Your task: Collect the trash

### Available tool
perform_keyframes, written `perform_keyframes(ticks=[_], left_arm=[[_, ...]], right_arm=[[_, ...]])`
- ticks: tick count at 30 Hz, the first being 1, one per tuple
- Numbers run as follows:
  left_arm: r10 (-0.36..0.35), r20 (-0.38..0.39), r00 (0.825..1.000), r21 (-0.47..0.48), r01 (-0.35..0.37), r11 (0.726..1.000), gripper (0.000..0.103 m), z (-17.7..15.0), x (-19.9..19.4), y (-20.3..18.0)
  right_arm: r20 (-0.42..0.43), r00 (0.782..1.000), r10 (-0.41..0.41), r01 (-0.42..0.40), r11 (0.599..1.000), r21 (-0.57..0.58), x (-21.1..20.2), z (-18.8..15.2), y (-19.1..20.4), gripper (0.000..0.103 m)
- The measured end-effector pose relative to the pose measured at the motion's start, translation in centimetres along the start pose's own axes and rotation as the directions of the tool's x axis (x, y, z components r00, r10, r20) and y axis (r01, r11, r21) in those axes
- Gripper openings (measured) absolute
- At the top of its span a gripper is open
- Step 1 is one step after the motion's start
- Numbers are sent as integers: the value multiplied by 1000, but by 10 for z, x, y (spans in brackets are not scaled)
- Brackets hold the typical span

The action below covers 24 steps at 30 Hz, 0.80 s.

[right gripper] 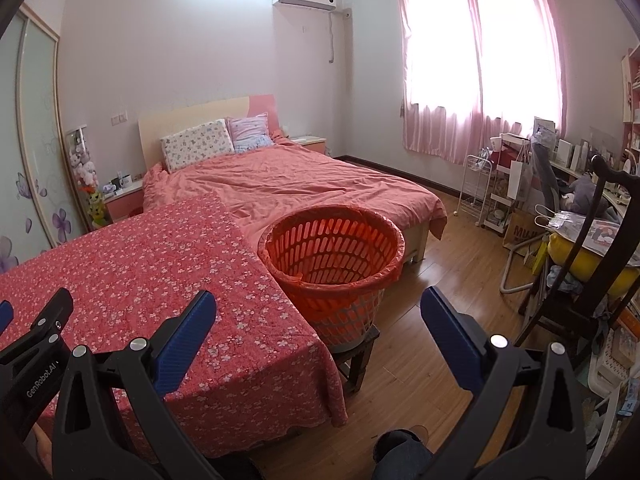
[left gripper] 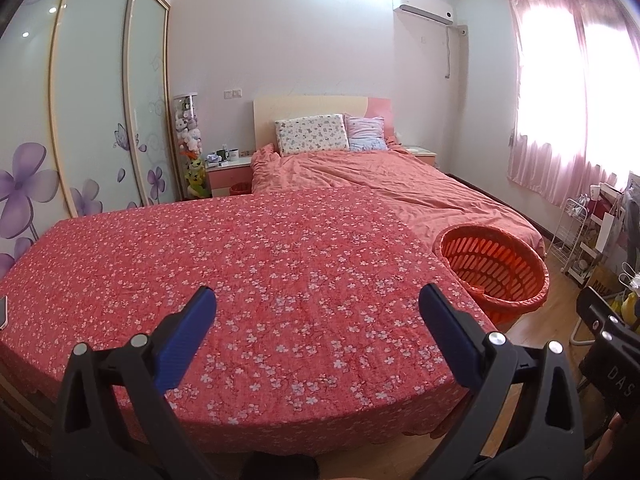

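The main risk is that there is nothing obvious to pick up; no trash shows on the floral cloth covering the desk (left gripper: 248,280), so either hand-held gripper could close on the cloth itself, bunch it and drag it toward the edge. A small object sits at the far left edge of the desk (left gripper: 3,312) in the left wrist view; it is cut off by the frame and I cannot tell what it is, so grabbing it as trash could be a mistake. The orange basket (right gripper: 332,252), lined with an orange bag, rests on a small dark stool (right gripper: 360,356) just beside the desk corner; a hard knock from a passing hand-held gripper could, I judge, tip it off that perch.

The left hand-held gripper (left gripper: 318,308) is wide open and holds nothing, hovering over the near part of the desk; the basket (left gripper: 492,268) lies ahead and to its right, past the desk corner. The right hand-held gripper (right gripper: 318,308) is likewise spread open and holding nothing, over the desk's right edge; the basket sits directly ahead between its 2 fingers, near but not touching.
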<state>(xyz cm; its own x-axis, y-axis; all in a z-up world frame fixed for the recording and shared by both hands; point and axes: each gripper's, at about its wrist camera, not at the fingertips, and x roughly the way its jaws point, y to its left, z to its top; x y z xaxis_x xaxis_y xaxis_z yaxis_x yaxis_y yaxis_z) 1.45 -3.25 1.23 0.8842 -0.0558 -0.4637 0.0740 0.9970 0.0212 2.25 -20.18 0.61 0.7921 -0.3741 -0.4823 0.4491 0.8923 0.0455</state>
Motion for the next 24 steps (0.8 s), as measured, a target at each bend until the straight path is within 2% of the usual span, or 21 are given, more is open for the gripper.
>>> perform_keyframes(ticks=[24], left_arm=[[27, -11, 1000, -26, -27, 999, 99, 0, 4, 12]], right_arm=[[-7, 1000, 2, -2, 1000, -26, 5, 3, 2, 101]])
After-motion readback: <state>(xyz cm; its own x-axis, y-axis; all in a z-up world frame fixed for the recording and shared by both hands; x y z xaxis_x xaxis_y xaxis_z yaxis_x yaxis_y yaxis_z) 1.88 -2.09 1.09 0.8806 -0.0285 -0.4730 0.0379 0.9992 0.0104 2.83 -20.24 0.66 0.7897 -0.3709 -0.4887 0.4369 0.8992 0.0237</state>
